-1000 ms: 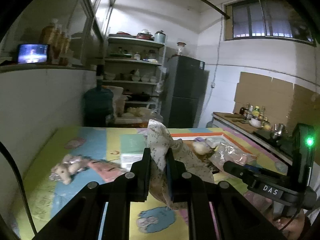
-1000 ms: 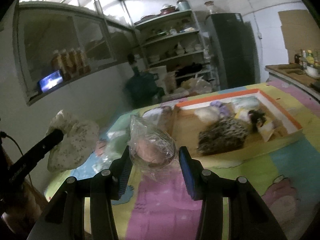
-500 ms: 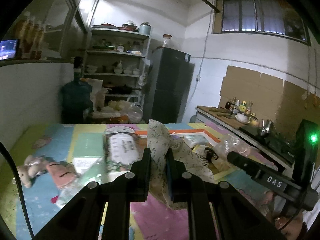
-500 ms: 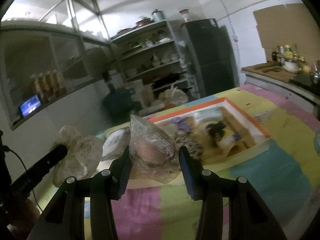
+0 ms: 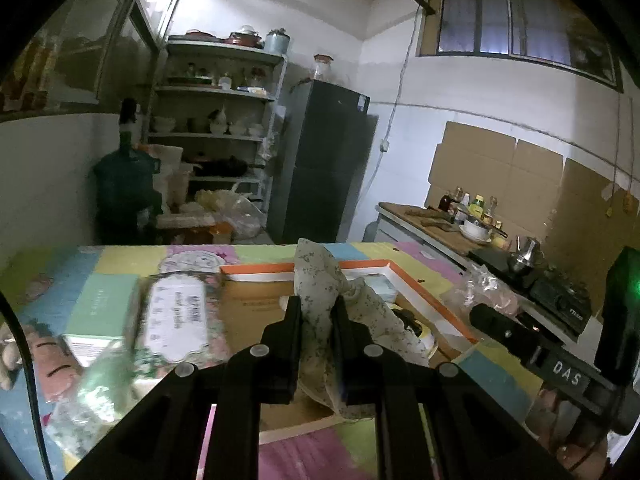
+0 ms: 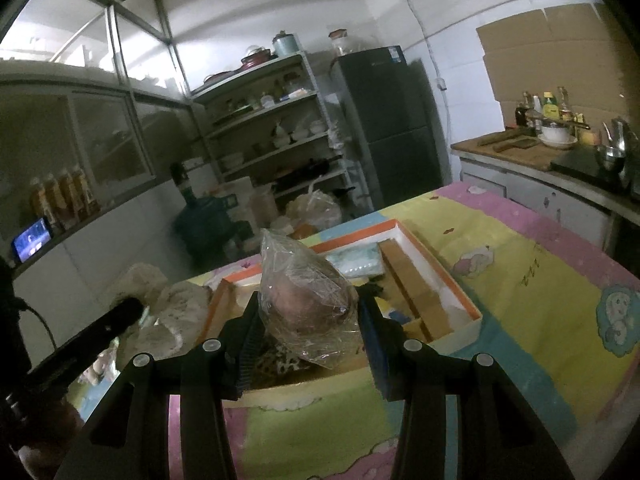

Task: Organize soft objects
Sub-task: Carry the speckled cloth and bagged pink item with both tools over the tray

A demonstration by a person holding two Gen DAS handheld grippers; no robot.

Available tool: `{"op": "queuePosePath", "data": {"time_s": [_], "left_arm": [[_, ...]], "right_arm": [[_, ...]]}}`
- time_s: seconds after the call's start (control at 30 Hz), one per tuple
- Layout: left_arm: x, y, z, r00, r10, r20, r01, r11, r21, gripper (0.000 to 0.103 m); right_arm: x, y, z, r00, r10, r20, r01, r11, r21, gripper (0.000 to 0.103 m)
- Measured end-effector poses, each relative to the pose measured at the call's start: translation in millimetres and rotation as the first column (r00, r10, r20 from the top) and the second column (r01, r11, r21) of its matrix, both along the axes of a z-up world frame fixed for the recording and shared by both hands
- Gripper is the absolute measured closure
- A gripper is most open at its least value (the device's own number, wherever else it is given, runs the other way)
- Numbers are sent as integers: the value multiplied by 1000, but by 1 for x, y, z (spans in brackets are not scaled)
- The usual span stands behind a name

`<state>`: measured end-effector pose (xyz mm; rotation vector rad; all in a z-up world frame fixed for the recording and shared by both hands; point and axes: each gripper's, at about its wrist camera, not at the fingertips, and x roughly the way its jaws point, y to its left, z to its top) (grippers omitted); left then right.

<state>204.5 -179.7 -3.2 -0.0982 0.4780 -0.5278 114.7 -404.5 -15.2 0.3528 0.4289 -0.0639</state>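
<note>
My left gripper [image 5: 316,312] is shut on a floral cloth [image 5: 340,304] and holds it above the orange-rimmed box [image 5: 432,300]. My right gripper [image 6: 308,308] is shut on a clear plastic bag with a pinkish soft thing inside [image 6: 304,300], held over the same box [image 6: 440,276]. The box holds a pale packet [image 6: 356,260], a leopard-print item [image 6: 276,360] and other soft things. The floral cloth also shows at the left of the right wrist view [image 6: 160,312]. The right gripper's bag shows at the right of the left wrist view [image 5: 480,292].
A wrapped floral packet [image 5: 176,316], a mint-green box [image 5: 100,308] and a pink plush toy [image 5: 52,360] lie left of the box on the colourful mat [image 6: 540,280]. A counter with a stove and kettle [image 5: 524,256] stands to the right. Shelves and a fridge stand behind.
Both grippers have moved right, towards and over the orange-rimmed box, each still holding its item. The plush toy has slid to the left edge of the left wrist view.
</note>
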Motion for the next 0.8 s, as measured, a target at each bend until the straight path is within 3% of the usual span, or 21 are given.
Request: {"op": "queuePosePath", "data": {"time_s": [0.23,0.53,0.8], "left_arm": [[19,-22,-17,999,12,-46,-11,999,30,89],[38,-34,-45,992,47,-114,-37,995,90,89],[51,-37,-58,983,57,-173,-40,994,99,89]], "right_arm": [[22,-9,-20,998,54,-43,-51,996,75,55],[45,-5,-43,990,95,-107,-90,994,57,55],[58,-9,-54,985,100,-142,-94,995,45,55]]}}
